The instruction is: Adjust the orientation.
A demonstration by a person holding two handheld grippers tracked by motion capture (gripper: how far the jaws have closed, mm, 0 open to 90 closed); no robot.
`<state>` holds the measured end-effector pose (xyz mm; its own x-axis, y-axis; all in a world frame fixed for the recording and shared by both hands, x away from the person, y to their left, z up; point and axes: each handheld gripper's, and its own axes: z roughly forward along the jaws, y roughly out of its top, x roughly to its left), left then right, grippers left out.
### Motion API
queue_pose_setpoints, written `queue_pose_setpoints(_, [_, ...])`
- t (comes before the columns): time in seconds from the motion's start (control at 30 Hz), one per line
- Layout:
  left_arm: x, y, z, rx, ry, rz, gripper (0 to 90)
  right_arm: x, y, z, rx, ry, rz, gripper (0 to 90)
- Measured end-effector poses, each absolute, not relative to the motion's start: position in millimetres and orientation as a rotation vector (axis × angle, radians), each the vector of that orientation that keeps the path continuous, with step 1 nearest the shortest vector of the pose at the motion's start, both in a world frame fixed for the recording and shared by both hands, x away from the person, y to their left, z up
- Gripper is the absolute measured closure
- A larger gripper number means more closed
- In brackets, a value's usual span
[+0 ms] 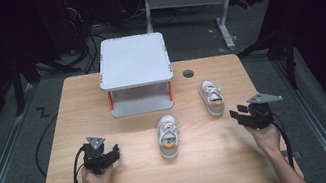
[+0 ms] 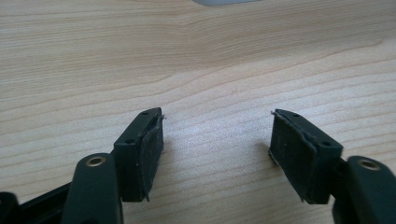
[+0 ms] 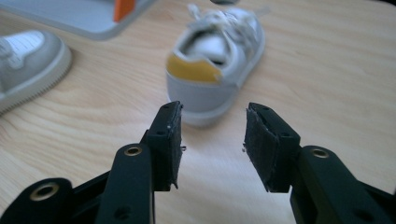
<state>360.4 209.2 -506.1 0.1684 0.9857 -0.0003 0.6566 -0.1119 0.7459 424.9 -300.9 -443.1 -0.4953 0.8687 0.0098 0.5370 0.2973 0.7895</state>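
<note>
Right tongs (image 1: 239,113) agape — behind shoe (image 1: 212,97)

Both shoes, the near shoe (image 1: 168,136) and the far shoe (image 1: 212,97), are white and grey with mustard-yellow heel tabs and white laces. The desk (image 1: 214,163) is pale wood-grain; the small shelf (image 1: 134,61) is light grey with orange posts. Each tool is black.

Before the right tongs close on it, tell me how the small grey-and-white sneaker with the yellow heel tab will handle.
The small grey-and-white sneaker with the yellow heel tab probably lifts easily, being small. Its soft-looking collar may fold under a pinch. The flat sole on the wooden table suggests it slides rather than rolls; loose laces could drag.
</note>
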Motion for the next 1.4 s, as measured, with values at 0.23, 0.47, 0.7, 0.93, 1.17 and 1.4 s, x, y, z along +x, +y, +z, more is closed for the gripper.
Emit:
queue_pose_setpoints(0.23, [361,209,-506,1.835,1.552,0.689,32.9,452,-268,-427,1.192,2.217,1.038,58.5])
queue_pose_setpoints(0.47, [361,209,-506,1.840,1.548,0.691,32.2,483,-240,-425,1.209,2.284,0.978,59.1])
queue_pose_setpoints(0.7, [361,211,-506,1.828,1.549,0.671,31.9,505,-224,-436,1.256,2.330,0.839,61.1])
queue_pose_setpoints(0.93, [362,212,-506,1.815,1.550,0.660,31.9,510,-220,-440,1.268,2.345,0.794,69.1])
queue_pose_setpoints(1.17, [362,213,-506,1.811,1.550,0.656,31.9,512,-221,-442,1.298,2.402,0.778,74.2])
queue_pose_setpoints(1.4, [362,213,-506,1.807,1.551,0.650,31.9,514,-223,-446,1.313,2.412,0.817,81.1])
